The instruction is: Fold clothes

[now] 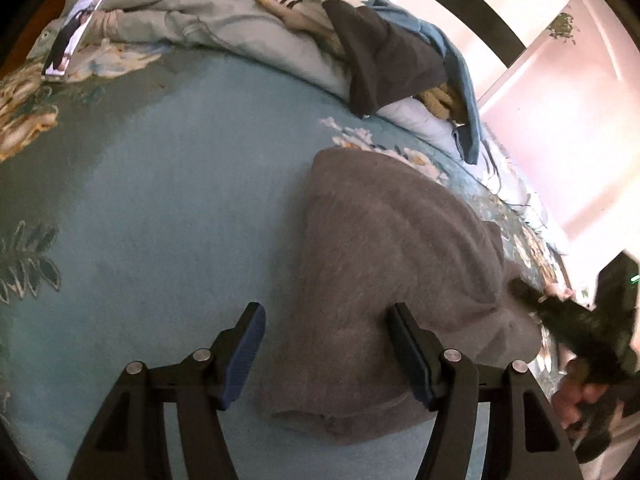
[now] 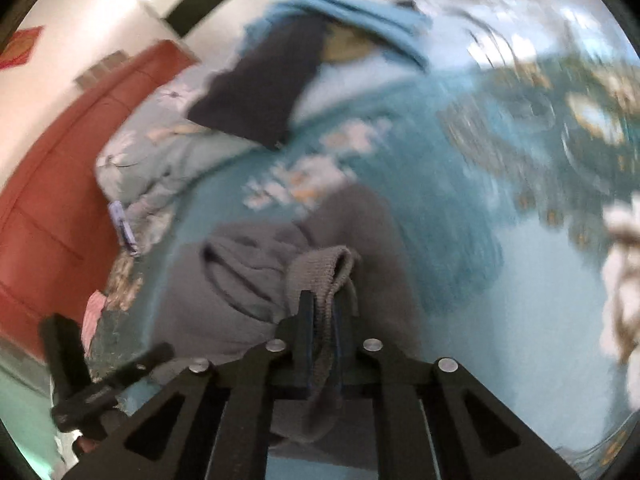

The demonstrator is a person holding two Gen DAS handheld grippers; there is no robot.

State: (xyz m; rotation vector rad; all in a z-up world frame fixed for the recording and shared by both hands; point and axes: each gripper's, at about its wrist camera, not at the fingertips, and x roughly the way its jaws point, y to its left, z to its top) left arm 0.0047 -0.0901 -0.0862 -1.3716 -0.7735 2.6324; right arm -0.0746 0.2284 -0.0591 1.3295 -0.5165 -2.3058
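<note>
Left wrist view: left gripper (image 1: 326, 344) has its jaws spread wide, holding nothing, hovering over the near edge of the grey fleece sweater (image 1: 392, 280). Sweater lies partly folded on the teal floral bedsheet (image 1: 160, 200); its left edge falls between the two blue finger pads (image 1: 244, 356). Right gripper (image 1: 532, 290) enters from the right, at the sweater's far-right edge. Behind: a pile with a dark garment (image 1: 384, 56) and a blue garment (image 1: 456, 64) on the rumpled duvet (image 1: 208, 16); phone (image 1: 76, 28) at top left.

Right wrist view, motion-blurred: right gripper (image 2: 322, 320) is clamped tight on a ribbed grey edge of the sweater (image 2: 320, 276), fabric bunched up between the jaws. Red headboard (image 2: 60, 184) on the left.
</note>
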